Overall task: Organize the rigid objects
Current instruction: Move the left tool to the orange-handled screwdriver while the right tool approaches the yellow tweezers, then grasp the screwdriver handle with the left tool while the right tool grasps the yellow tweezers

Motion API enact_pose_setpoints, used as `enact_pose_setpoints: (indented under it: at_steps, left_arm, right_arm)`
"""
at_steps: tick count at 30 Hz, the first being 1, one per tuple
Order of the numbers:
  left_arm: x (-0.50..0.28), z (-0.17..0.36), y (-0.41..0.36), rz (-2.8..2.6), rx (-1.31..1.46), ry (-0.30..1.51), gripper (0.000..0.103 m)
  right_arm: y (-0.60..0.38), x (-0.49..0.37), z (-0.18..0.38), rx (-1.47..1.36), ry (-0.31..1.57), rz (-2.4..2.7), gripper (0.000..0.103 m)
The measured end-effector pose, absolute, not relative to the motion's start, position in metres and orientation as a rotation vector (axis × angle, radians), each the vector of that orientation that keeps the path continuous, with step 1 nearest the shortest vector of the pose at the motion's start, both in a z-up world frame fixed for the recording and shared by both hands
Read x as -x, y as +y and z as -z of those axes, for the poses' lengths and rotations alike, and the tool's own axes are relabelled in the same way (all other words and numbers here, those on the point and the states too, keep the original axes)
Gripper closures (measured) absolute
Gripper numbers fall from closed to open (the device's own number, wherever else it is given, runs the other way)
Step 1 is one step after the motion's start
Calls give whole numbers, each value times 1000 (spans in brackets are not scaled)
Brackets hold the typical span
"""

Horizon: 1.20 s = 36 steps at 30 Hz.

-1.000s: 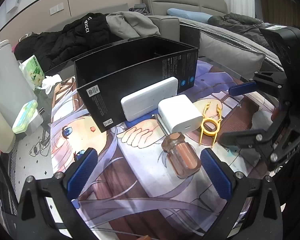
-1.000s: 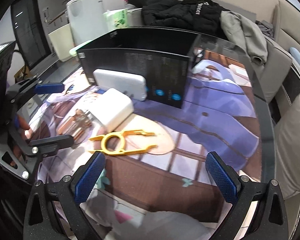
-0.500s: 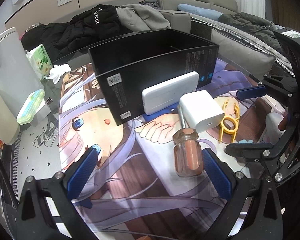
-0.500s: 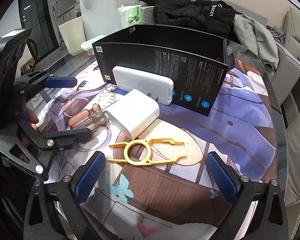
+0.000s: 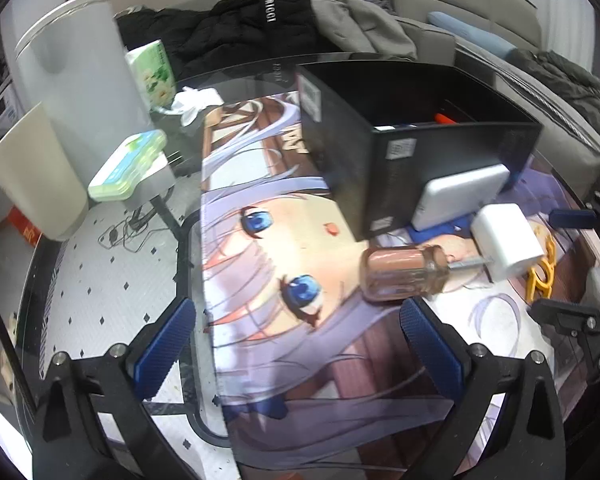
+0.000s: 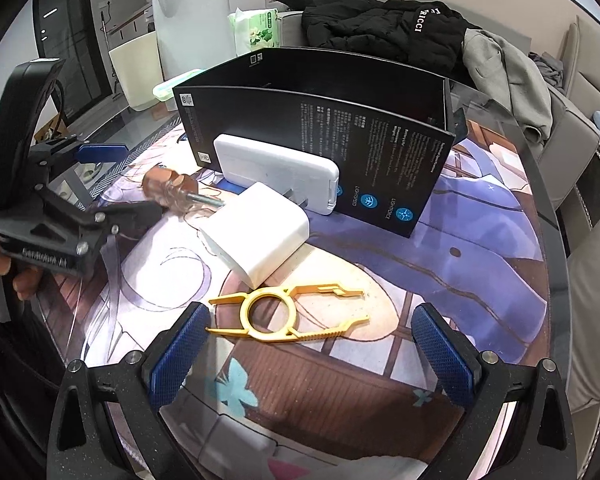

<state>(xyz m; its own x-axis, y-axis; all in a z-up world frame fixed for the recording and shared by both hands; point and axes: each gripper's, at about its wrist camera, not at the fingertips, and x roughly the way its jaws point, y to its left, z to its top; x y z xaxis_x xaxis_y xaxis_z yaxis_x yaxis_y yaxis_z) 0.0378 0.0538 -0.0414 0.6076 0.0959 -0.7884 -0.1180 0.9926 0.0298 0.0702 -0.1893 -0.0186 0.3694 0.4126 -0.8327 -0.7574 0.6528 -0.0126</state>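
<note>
Beside the black box [image 6: 316, 136], my left hand-held gripper [image 5: 296, 344] has swung to the left in the last second. Before, the screwdriver [image 5: 404, 274] sat right between its blue pads. Now the screwdriver lies off to the right of the pads, near the right one, and the pads look at the mat [image 5: 260, 264] and the floor. Its jaws are wide open and hold nothing.

My right hand-held gripper [image 6: 312, 344] has come lower and closer to the yellow plastic tool [image 6: 284, 314]. Its jaws are wide open too, and empty. The yellow tool lies flat on the mat just ahead of them, in front of the box.

So nothing from this pile has gone into the box yet. I think the yellow tool is what I will pick up next.

The black box stands open on the counter. I can see something orange [image 5: 444, 118] inside, near its far end. The rest of the inside is hidden.

A white power bank [image 6: 276, 172] leans on the front wall of the box, outside it. The white charger [image 6: 260, 232] lies in front of that, touching the screwdriver's metal tip.
</note>
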Motion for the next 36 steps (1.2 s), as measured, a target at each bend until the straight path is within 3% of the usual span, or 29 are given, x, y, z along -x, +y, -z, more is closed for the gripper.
enact_pose_setpoints:
  at_steps: [19,24,27,30,32,34,36]
  left_arm:
    - [-53,37,37,10,57,910,0]
    - [-56,39,37,25,75,923,2]
    - [-56,41,34,18,52,924,11]
    - [-54,40,32,24,35,914,21]
    - [-53,38,29,40,26,901,31]
    - [-51,37,27,53,16,891,49]
    - [-50,36,25,61,14,888,58]
  right_arm:
    - [-186,-76,19,435,911,-797,1]
    - [-187,-73,15,436,896,-810,17]
    - [-188,-72,14,435,890,-808,24]
    - [-188,-70,14,439,882,-808,24]
    - [-189,-69,14,439,880,-810,24]
    - [-189,-68,14,441,877,-810,24]
    - [-190,-66,14,443,874,-811,24]
